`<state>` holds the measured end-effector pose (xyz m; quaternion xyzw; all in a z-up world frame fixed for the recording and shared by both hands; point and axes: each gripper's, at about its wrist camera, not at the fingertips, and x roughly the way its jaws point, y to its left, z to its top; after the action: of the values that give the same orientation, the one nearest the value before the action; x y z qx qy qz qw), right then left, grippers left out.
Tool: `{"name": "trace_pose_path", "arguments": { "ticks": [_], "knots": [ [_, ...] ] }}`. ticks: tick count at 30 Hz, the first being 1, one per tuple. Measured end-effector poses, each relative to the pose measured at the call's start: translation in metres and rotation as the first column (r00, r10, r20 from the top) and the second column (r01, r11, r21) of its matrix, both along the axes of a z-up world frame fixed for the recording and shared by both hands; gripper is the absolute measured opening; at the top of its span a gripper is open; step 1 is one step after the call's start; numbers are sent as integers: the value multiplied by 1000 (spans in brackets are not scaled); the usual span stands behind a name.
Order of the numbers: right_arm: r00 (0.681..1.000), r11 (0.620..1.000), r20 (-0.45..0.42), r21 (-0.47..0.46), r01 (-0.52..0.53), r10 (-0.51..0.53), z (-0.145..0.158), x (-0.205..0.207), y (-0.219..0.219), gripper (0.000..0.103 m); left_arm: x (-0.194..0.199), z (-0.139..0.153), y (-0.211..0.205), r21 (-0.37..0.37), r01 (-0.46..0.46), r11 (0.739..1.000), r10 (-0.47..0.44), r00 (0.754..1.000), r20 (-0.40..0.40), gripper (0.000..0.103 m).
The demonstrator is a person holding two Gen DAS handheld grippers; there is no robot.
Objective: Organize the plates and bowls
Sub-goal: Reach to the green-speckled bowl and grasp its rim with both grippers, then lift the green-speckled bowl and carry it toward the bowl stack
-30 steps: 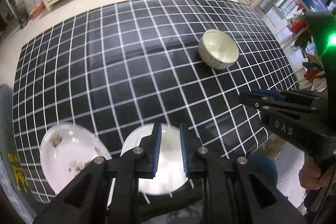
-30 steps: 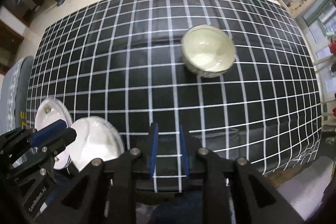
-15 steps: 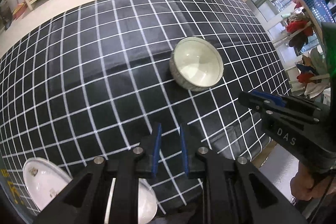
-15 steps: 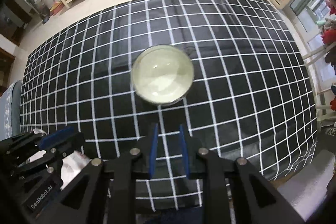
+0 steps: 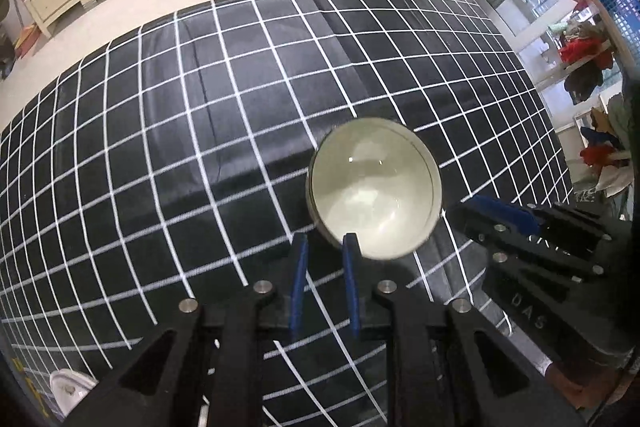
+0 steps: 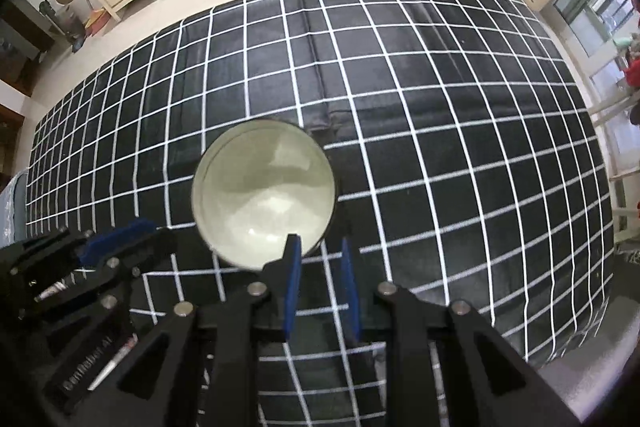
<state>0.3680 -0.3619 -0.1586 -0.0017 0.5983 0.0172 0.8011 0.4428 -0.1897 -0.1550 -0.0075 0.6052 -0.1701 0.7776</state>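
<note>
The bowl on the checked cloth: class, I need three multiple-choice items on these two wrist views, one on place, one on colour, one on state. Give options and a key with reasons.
1. Where is the bowl relative to the two grippers?
A. Between them
B. Left of both
C. Right of both

2. What colour are the pads on the gripper fingers?
A. Red
B. Blue
C. Green

3. What does the bowl hold?
A. Rice
B. A spoon
C. Nothing visible

Key:
1 A: it sits right of the left gripper in that gripper's view and left of the right gripper in the other.
2 B: the strips lining the fingers are blue.
3 C: the pale inside shows only glare and shadow.
</note>
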Motion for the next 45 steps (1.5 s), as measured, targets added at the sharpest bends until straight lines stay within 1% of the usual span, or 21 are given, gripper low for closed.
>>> {"name": "trace_pose_path", "arguments": {
  "ticks": [3,7,10,13,14,15,17,18,21,26,29,35,39,44,45],
  "knots": [
    [1000,1000,-9,4,0,0,-7,9,-5,24,8,-5,-3,14,1,1000,-1,1000,7,16],
    [999,999,-35,39,24,-23,-21,19,-15,24,20,-17,-11,44,9,999,-9,1000,-1,16],
    [997,996,-63,75,41,-36,-32,24,-19,24,27,-25,-16,49,17,999,-17,1000,-10,16],
    [997,997,-60,67,45,-41,-36,29,-22,24,30,-30,-19,66,22,998,-22,1000,-4,10],
    [997,997,-59,65,46,-42,-36,32,-22,24,30,-31,-20,74,21,997,-21,1000,-1,6],
    [997,997,-59,65,50,-46,-36,32,-23,23,29,-32,-21,79,24,997,-24,1000,2,6],
    [998,997,-57,69,42,-38,-37,33,-20,14,29,-32,-21,76,32,997,-33,999,6,7],
    [998,997,-51,66,31,-28,-36,32,-18,12,29,-33,-20,77,35,996,-35,999,7,7],
    [999,1000,-39,18,-14,15,-36,31,-5,11,26,-34,-18,100,31,995,-32,1000,1,6],
    [998,999,-38,19,-40,41,-37,16,14,11,8,-35,1,129,23,991,-22,1000,-10,7],
    [997,998,-51,28,-64,66,-39,6,32,11,-4,-36,20,130,15,991,-12,1000,-23,7],
    [991,992,-36,19,-128,128,-43,-20,73,12,-33,-37,58,154,-20,988,25,999,-29,7],
    [985,986,-55,29,-163,164,-46,-33,101,12,-49,-39,82,169,-47,984,54,998,-38,7],
    [978,980,-58,31,-198,200,-48,-55,131,12,-68,-42,110,170,-76,983,83,996,-39,7],
    [977,979,-62,32,-201,203,-51,-60,142,12,-71,-43,115,170,-81,982,89,995,-40,7]
  ]
}}
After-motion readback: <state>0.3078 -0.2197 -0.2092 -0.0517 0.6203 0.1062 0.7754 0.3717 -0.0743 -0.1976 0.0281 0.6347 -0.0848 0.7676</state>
